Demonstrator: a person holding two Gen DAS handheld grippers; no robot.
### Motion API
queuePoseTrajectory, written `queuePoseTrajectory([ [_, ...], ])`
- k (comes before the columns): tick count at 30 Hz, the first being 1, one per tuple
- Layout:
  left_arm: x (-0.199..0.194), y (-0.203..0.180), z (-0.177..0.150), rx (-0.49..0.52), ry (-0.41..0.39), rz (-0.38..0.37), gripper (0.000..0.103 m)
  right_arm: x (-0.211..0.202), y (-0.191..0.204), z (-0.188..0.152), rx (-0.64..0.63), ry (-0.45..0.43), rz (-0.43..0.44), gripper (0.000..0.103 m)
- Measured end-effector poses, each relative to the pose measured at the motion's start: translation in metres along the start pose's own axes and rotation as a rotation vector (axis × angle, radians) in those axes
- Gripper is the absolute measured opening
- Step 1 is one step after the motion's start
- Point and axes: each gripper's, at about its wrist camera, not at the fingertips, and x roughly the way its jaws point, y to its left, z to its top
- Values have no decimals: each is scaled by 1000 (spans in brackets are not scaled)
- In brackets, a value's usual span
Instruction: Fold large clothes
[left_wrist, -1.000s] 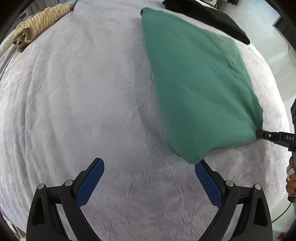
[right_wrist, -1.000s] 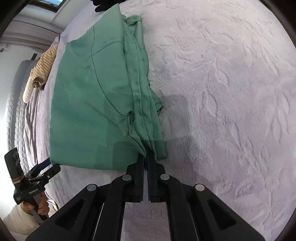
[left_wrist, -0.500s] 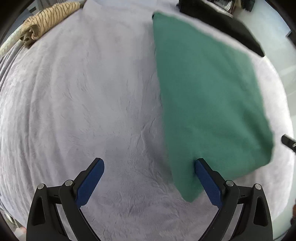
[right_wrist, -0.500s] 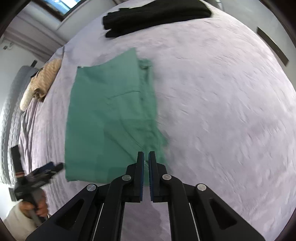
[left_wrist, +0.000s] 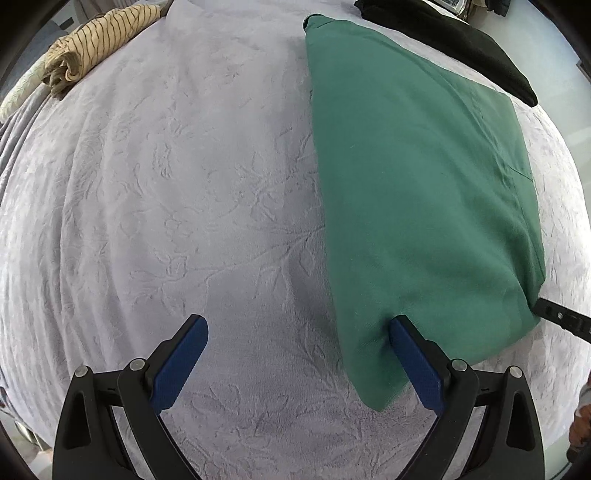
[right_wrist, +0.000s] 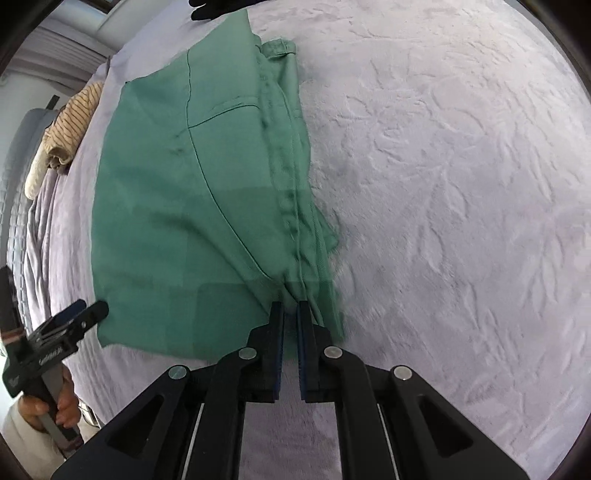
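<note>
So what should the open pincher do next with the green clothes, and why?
Probably close the left gripper on the near corner of the green garment. Its blue fingers are wide open with that corner lying between them, unpinched. The right gripper is already shut on the other near corner, so once both hold, the near edge could be lifted and folded over the purple blanket.
</note>
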Motion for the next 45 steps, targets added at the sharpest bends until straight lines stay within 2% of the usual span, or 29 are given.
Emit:
queuePoseTrajectory([
  [5,-6,-4,-3,-1,9,7,99,-9,-12,-10,32,5,15,9],
  [12,-14,-1,-1,-8,16,14,99,-23,-23,-7,38,-12,36,9],
  [26,-12,4,32,-21,14,-11,99,-22,-4,50,1,-52,56,10],
  [28,-9,3,40,-19,14,-16,99,-20,-2,57,-6,-52,58,16],
  [29,-9,3,42,-19,13,-20,99,-21,-3,58,-9,-55,57,34],
  [30,-9,4,46,-19,9,-24,99,-20,-3,61,-14,-62,58,60],
  [31,-10,4,50,-18,4,-30,99,-22,-4,62,-23,-75,68,69],
  [36,1,24,73,-63,-7,-143,99,-15,-9,81,-33,-80,131,71],
  [38,8,33,83,-94,1,-218,99,-7,-18,92,0,-71,172,71],
  [40,19,39,91,-110,28,-306,99,-1,-27,99,26,-61,220,71],
  [45,41,29,107,-75,85,-443,99,26,-32,124,59,-28,338,71],
])
